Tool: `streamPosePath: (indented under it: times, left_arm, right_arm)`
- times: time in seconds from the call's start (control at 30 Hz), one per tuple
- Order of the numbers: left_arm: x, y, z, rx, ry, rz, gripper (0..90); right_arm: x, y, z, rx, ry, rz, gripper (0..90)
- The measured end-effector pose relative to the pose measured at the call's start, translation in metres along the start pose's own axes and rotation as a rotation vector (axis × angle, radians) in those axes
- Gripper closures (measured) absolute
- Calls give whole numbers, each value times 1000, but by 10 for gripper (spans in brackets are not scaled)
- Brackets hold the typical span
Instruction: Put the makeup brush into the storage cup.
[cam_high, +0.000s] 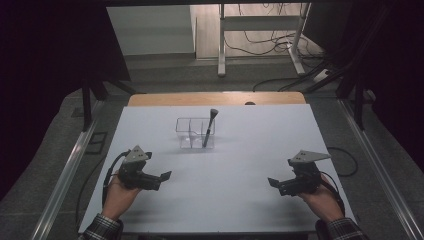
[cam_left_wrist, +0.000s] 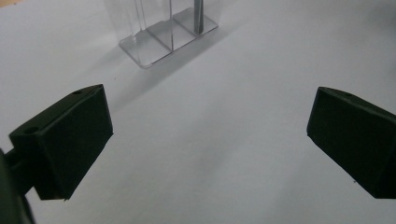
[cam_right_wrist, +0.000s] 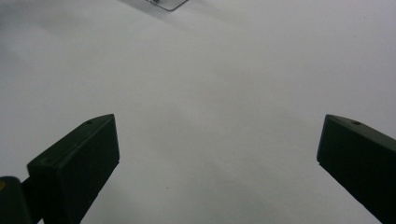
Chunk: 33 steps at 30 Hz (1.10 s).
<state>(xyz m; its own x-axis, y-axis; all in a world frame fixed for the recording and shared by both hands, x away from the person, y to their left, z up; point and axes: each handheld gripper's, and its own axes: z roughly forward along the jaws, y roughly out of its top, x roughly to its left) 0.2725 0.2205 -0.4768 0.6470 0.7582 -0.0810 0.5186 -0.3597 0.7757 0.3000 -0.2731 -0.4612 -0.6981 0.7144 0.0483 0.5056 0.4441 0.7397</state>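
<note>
A clear plastic organiser (cam_high: 192, 132) with several compartments stands at the middle of the white table top (cam_high: 250, 150). A grey brush (cam_high: 209, 127) leans upright in its right compartment, bristle end up. In the left gripper view the organiser (cam_left_wrist: 159, 37) shows at the top with the brush handle (cam_left_wrist: 198, 16) inside. My left gripper (cam_high: 165, 176) rests low at the front left, open, nothing between its jaws. At the front right my right gripper (cam_high: 272, 182) is open and holds nothing too. The right gripper view catches a corner of the organiser (cam_right_wrist: 166, 3) at its top edge.
The white top lies on a wooden table whose far edge (cam_high: 215, 98) shows behind it. Metal rails (cam_high: 70, 170) run along both sides. Beyond the table are a white frame's legs (cam_high: 221, 50) and loose cables (cam_high: 270, 42) on the floor.
</note>
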Motion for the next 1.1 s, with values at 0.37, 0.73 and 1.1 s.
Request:
streamPosePath:
  times: [0.37, 0.73, 1.1]
  left_arm:
    - [2, -11, -9, 6, 22, -9, 7]
    - [5, -21, -18, 17, 44, -21, 6]
    - [8, -31, -28, 26, 69, -36, 6]
  right_arm:
    - [-4, -5, -7, -7, -10, 24, 0]
    - [-9, -10, -13, -8, -23, 27, 0]
    - [-15, -16, -19, -10, -35, 48, 0]
